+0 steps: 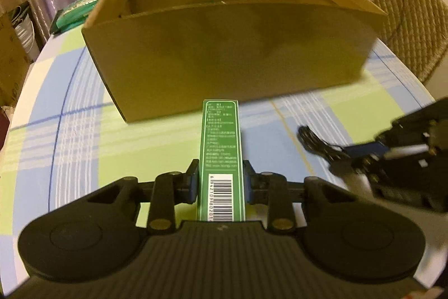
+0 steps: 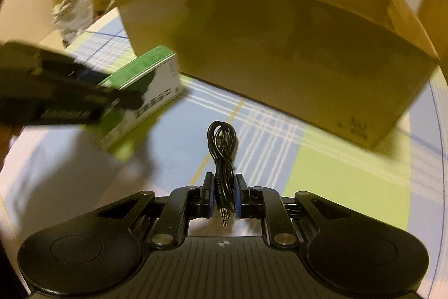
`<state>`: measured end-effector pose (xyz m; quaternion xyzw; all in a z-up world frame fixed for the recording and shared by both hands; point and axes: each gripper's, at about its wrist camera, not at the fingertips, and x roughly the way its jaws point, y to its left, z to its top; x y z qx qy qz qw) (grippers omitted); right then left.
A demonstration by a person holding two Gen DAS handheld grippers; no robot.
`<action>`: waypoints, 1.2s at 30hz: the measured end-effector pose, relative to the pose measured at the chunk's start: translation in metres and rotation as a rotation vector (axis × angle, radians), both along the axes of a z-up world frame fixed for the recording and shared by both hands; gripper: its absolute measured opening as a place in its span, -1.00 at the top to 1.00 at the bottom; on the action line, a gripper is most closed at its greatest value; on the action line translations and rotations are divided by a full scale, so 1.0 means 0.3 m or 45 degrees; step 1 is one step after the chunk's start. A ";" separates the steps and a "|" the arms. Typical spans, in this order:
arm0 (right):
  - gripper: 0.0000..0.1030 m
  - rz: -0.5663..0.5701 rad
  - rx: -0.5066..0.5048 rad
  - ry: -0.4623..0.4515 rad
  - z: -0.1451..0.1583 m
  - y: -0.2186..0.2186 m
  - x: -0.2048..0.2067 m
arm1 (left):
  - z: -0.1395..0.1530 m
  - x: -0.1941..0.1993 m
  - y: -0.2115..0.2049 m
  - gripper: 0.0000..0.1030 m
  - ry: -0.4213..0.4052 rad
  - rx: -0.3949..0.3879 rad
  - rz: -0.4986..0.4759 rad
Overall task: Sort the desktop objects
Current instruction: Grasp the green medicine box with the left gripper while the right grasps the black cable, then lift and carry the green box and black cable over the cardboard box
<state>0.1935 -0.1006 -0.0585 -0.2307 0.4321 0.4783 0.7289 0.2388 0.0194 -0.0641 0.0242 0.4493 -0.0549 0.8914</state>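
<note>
1. Fingers, left gripper [image 1: 220,181]: two black fingers [image 1: 190,178] clamped on both narrow sides of one green carton [image 1: 219,147]. No earlier view here, so only the grip is recorded.
2. Fingers, right gripper [image 2: 223,194]: two, with blue pads [image 2: 210,198], pinched on one bundled black cable [image 2: 222,147].
3. Green carton, one: long, slim, rectangular cardboard; white print and a barcode on the upper face; white side panel seen from the right wrist. It lies on the tablecloth just in front of the big box.
4. Black cable, one: thin, glossy, coiled in loops, two gold-coloured jack plugs hanging at the gripper end; whether the loops touch the cloth cannot be told.
5. Cardboard box [image 1: 224,46], one: large, brown, matte, open-topped, with an inner partition; it stands on the table behind both items.
6. Tablecloth [image 1: 84,131], one: smooth, checked in pale green, blue and white.
7. Wicker chair [image 1: 411,18], one: woven back, beyond the table at right.
8. Green packet [image 1: 75,10], one: soft, left of the box.
</note>
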 end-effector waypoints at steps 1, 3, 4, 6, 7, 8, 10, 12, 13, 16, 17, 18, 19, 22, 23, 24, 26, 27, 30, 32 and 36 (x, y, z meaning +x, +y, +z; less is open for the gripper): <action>0.80 -0.015 -0.004 0.009 -0.002 -0.006 0.000 | 0.000 -0.025 -0.011 0.51 0.008 -0.006 -0.004; 0.80 -0.030 -0.008 0.021 -0.001 -0.024 -0.011 | -0.003 -0.062 -0.031 0.51 0.014 -0.008 -0.021; 0.80 -0.032 -0.006 0.027 0.005 -0.037 -0.019 | -0.004 -0.075 -0.038 0.51 0.017 -0.004 -0.029; 0.80 -0.036 0.003 0.057 0.011 -0.055 -0.026 | -0.007 -0.083 -0.047 0.43 0.027 0.004 -0.043; 0.80 -0.044 0.012 0.068 0.011 -0.065 -0.024 | -0.011 -0.085 -0.049 0.35 0.027 0.009 -0.050; 0.79 -0.050 0.023 0.072 0.017 -0.071 -0.029 | -0.014 -0.085 -0.049 0.20 0.025 0.014 -0.054; 0.79 -0.043 0.025 0.065 0.018 -0.062 -0.031 | -0.017 -0.084 -0.045 0.19 0.020 0.020 -0.054; 0.77 -0.034 0.027 0.051 0.019 -0.060 -0.032 | -0.018 -0.080 -0.038 0.19 0.014 0.020 -0.051; 0.70 -0.022 0.026 0.042 0.018 -0.055 -0.034 | -0.019 -0.079 -0.036 0.19 0.011 0.018 -0.049; 0.39 0.011 0.000 -0.023 0.004 -0.041 -0.046 | -0.030 -0.066 -0.029 0.19 0.007 0.006 -0.047; 0.37 0.020 -0.008 -0.046 0.000 -0.035 -0.050 | -0.035 -0.063 -0.028 0.19 0.008 0.002 -0.048; 0.37 0.025 -0.012 -0.061 -0.005 -0.031 -0.051 | -0.041 -0.059 -0.025 0.19 0.009 -0.004 -0.049; 0.37 0.031 -0.017 -0.071 -0.009 -0.031 -0.052 | -0.043 -0.055 -0.024 0.19 0.010 -0.011 -0.048; 0.37 0.044 -0.021 -0.082 -0.016 -0.025 -0.055 | -0.049 -0.047 -0.023 0.20 0.006 -0.029 -0.053; 0.37 0.045 -0.020 -0.083 -0.018 -0.025 -0.055 | -0.050 -0.045 -0.024 0.20 0.005 -0.031 -0.056; 0.37 0.045 -0.019 -0.083 -0.018 -0.024 -0.055 | -0.053 -0.041 -0.027 0.20 0.006 -0.033 -0.060; 0.38 0.045 -0.017 -0.086 -0.020 -0.021 -0.058 | -0.058 -0.035 -0.027 0.25 0.012 -0.040 -0.065; 0.39 0.045 -0.016 -0.087 -0.022 -0.019 -0.058 | -0.059 -0.034 -0.028 0.33 0.014 -0.039 -0.067; 0.61 0.043 -0.011 -0.077 -0.020 -0.019 -0.064 | -0.062 -0.034 -0.027 0.50 0.023 -0.047 -0.072; 0.77 0.041 -0.013 -0.080 -0.017 -0.017 -0.068 | -0.061 -0.038 -0.026 0.50 0.030 -0.052 -0.076; 0.79 0.019 -0.003 -0.068 -0.016 -0.015 -0.062 | -0.056 -0.053 -0.025 0.51 0.048 -0.065 -0.080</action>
